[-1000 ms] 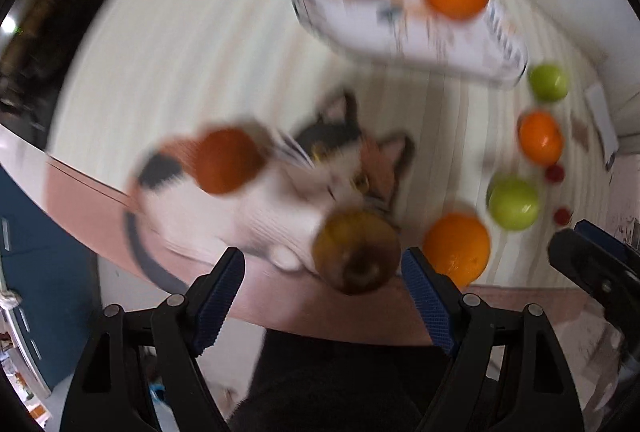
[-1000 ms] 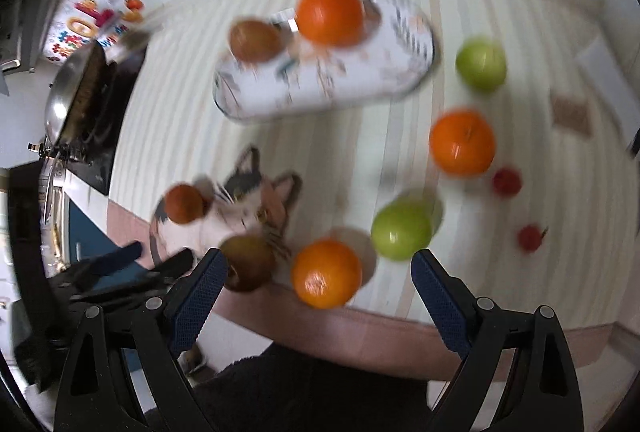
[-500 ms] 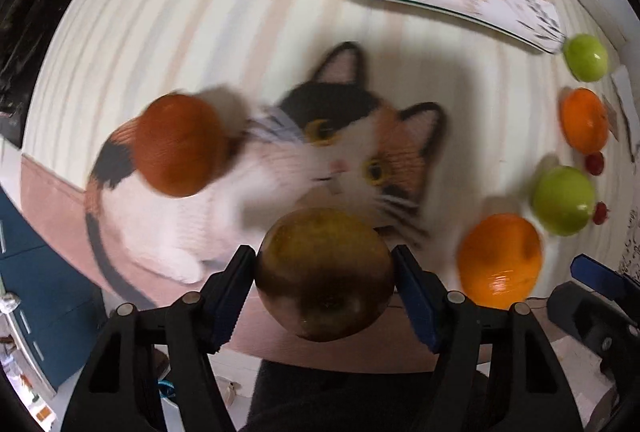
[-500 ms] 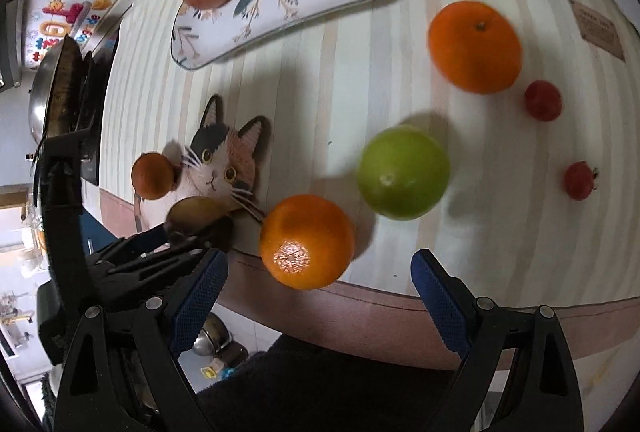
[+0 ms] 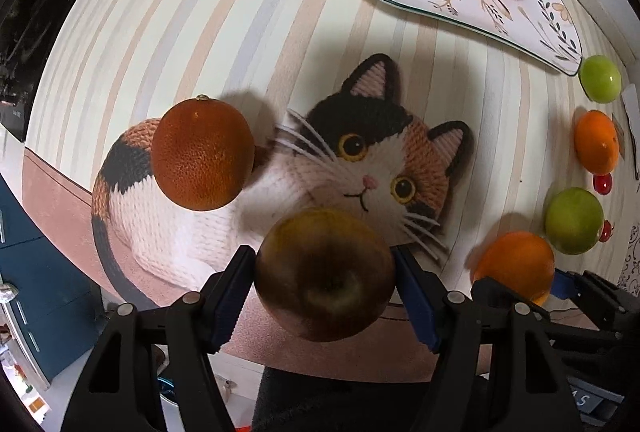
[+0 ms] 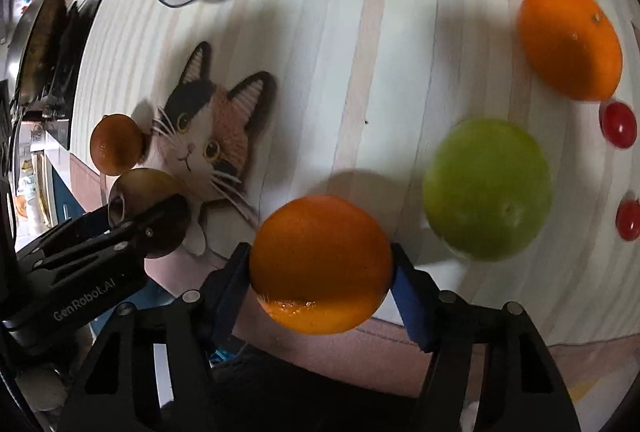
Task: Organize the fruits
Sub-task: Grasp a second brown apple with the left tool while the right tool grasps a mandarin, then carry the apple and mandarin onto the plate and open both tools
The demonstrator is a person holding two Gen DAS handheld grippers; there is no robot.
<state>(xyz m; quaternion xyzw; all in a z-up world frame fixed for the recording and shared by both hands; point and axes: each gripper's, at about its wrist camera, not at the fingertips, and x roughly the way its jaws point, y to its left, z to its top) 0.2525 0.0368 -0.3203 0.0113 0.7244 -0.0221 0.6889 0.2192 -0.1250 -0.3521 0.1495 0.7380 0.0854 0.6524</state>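
- Your left gripper has its blue pads pressed on either side of a brownish apple at the near table edge, over the cat mat. The pads sit on the fruit's curved flanks, so a quick lift could let it roll out and off the edge.
- Your right gripper is clamped on an orange, also at the near edge (same risk).
- The two tools sit close together; lifting both at once may knock them against each other.
- A darker orange rests just beside the apple; a sideways swing could nudge it.
- The plate already carries two fruits at the far side, so set down gently or they may roll.
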